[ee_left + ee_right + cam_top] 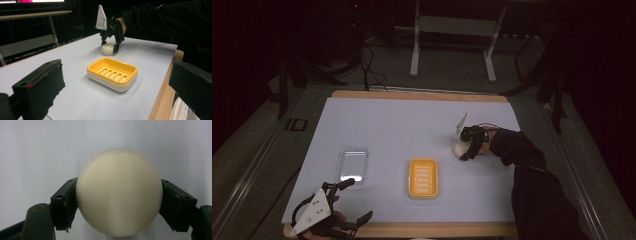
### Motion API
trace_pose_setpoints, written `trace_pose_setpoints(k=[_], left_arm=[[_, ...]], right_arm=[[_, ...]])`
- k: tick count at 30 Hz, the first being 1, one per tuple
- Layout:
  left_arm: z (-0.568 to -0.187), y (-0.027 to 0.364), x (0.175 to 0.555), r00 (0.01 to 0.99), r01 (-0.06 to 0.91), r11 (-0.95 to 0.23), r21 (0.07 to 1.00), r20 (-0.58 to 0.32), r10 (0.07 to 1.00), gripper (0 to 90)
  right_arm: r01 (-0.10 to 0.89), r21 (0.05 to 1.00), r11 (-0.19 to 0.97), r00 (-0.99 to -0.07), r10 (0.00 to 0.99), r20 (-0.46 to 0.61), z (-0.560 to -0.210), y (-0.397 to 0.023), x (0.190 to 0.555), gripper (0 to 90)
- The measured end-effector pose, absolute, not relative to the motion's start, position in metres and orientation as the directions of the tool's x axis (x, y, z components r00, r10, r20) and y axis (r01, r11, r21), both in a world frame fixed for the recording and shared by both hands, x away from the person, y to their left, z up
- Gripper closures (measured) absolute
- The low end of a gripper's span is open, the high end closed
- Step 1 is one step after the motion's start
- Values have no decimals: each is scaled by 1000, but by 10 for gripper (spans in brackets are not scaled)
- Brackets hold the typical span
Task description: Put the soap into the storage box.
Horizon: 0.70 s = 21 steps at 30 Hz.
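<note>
The pale-covered table (412,125) carries a yellow soap dish (423,178) and a clear lid (352,163). Right of the dish lies the round cream soap (118,192), gripped across its middle by the right gripper (468,150); it looks hard, smooth and probably slippery. The left gripper (352,202) has its fingers open, holding nothing.

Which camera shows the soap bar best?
The right gripper view: the soap bar sits large between that gripper's jaws. In the left gripper view it is small, under the right gripper; in the high view, a dim pale spot.
</note>
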<state>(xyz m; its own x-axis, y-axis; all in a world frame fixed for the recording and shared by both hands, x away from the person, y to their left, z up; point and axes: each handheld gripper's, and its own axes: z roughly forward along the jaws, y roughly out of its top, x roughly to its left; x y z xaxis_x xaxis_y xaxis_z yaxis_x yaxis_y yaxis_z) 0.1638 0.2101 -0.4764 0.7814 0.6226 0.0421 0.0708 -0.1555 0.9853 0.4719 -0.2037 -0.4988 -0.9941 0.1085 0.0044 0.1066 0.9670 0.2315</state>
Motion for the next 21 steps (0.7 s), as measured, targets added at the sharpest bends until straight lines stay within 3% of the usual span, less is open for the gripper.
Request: trace_pose_setpoints(k=[6, 11, 21], left_arm=[[-477, 209, 165, 785, 71, -159, 985, 43, 619, 0], [-477, 209, 166, 786, 72, -156, 985, 40, 617, 1], [-476, 207, 167, 793, 68, -155, 986, 41, 608, 1]], right_arm=[[103, 224, 969, -994, 107, -2, -502, -201, 471, 249], [131, 211, 969, -991, 123, 52, -499, -199, 470, 254], [178, 189, 966, -983, 165, 81, -475, -198, 461, 254]])
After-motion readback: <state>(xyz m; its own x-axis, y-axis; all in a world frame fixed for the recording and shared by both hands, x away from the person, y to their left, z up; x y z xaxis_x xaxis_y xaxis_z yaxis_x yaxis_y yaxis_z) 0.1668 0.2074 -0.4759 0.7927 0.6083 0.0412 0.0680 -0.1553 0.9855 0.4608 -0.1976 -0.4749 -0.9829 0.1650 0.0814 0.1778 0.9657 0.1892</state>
